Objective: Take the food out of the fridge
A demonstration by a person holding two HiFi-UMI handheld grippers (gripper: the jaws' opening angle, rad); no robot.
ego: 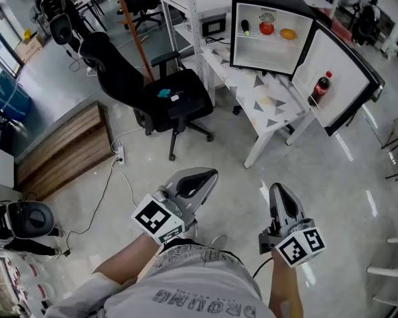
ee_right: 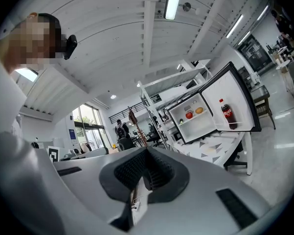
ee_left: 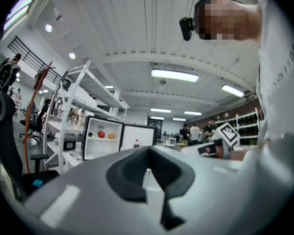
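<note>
In the fridge (ego: 268, 57): tomato (ego: 266, 27) beside orange (ego: 288, 34) on shelf; cola bottle (ego: 319, 89) in door.
Left gripper (ego: 212, 174): jaws together, empty.
Right gripper (ego: 277, 189): jaws together, empty.

Floor (ego: 331, 177), polished glossy; platform (ego: 66, 148), bare wood planks; office chair (ego: 175, 98), black matt cloth; left tongs (ego: 208, 175) and right tongs (ego: 278, 189), smooth matt grey plastic.

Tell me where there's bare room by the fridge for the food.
The table is mostly bare in front of the open fridge, out to its near edge. The fridge's lower part is bare too. Up top it is crowded: red fruit, orange fruit; a bottle sits in the door.
</note>
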